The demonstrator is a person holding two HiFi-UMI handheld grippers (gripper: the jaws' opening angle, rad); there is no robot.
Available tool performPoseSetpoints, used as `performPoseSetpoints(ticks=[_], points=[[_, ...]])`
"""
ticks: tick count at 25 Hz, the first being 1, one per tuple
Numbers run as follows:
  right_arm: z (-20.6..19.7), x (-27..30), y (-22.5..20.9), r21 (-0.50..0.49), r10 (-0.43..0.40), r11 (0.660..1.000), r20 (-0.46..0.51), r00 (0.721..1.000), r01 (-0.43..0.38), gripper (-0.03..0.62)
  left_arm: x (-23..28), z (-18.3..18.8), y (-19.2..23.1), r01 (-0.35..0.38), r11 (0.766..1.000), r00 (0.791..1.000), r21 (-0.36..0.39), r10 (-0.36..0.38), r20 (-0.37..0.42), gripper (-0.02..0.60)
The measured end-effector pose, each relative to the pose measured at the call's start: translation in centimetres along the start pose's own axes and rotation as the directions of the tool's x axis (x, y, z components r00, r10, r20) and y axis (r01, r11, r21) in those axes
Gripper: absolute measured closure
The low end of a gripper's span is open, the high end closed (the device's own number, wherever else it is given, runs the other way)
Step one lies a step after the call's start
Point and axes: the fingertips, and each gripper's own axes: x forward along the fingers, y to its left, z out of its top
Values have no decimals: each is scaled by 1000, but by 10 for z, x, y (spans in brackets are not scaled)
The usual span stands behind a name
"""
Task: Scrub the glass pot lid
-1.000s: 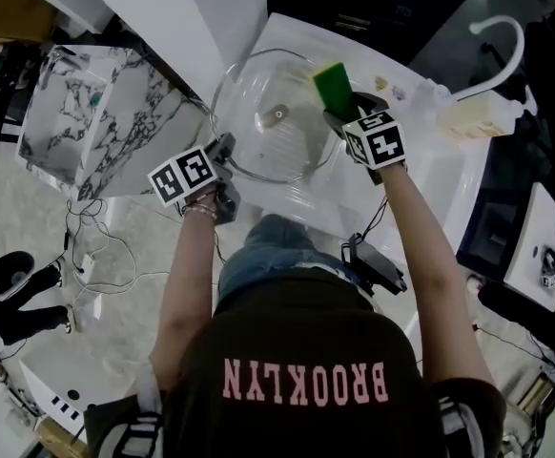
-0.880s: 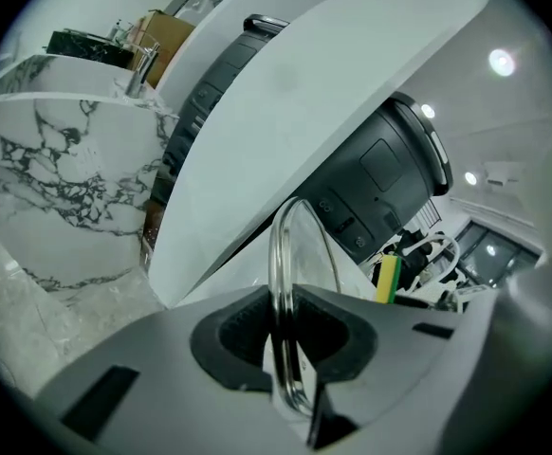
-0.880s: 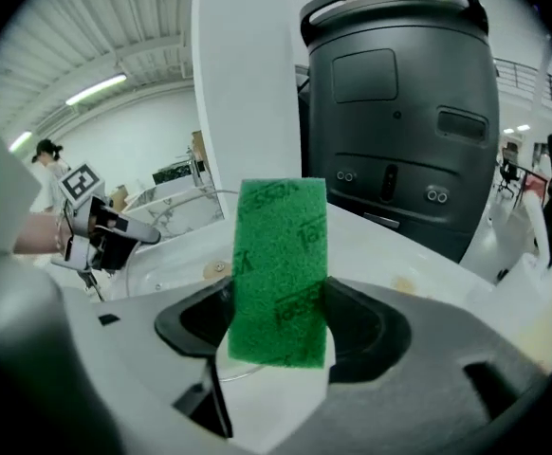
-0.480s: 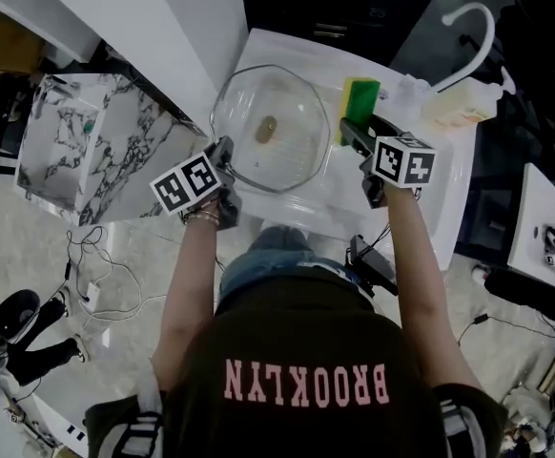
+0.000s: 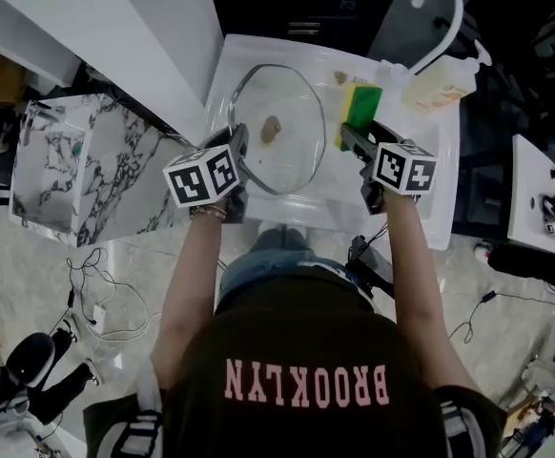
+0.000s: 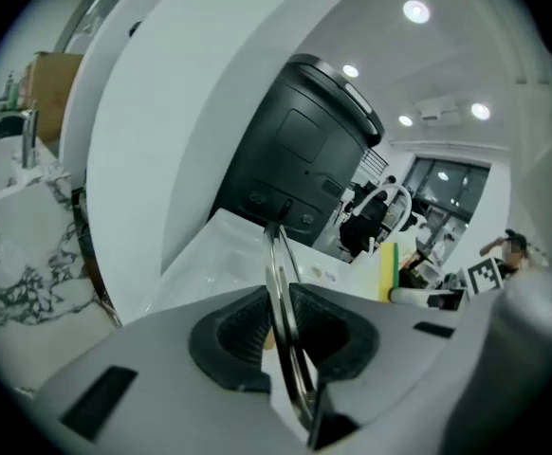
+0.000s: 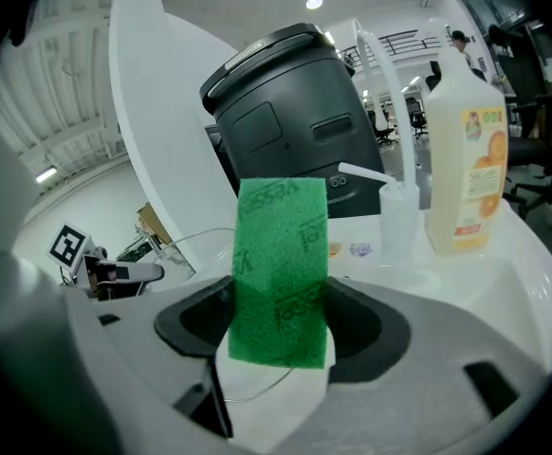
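Glass pot lid point(image 5: 292, 122) is over the white sink top point(image 5: 258, 51), tilted up on edge, with its brown knob point(image 5: 270, 129) at centre. My left gripper point(image 5: 237, 151) has the lid by its near-left rim. In the left gripper view the metal rim point(image 6: 278, 273) runs edge-on between the 2 jaws, which are closed down on it with only the rim's thickness between the pads.

My right gripper point(image 5: 354, 139) holds a sponge point(image 5: 359, 111), yellow body with a green scrub face. In the right gripper view the jaws are clamped on the sponge's lower part and the green face point(image 7: 278, 263) stands upright out of them. The sponge sits just beside the lid's right edge; I cannot tell whether they touch.

Soap bottle point(image 5: 440, 89) with an orange label stands at the far right of the sink top, next to the white curved faucet point(image 5: 440, 8). A black bin point(image 7: 285, 112) is behind the sink. A marble-pattern block point(image 5: 77, 170) sits off to my left.
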Motion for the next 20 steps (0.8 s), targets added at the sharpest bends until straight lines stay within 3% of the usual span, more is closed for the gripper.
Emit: performPoseSetpoints(ticks=[8, 14, 20], points=[[-11, -37, -35, 85, -94, 992, 38, 995, 90, 312, 8, 8, -42, 0, 975, 997, 224, 17, -73, 522], [-21, -64, -61, 152, -163, 977, 63, 985, 152, 312, 22, 14, -90, 66, 911, 995, 406, -30, -94, 523], [-27, -87, -80, 196, -211, 962, 78, 974, 192, 312, 43, 12, -127, 186, 834, 977, 520, -100, -190, 529]])
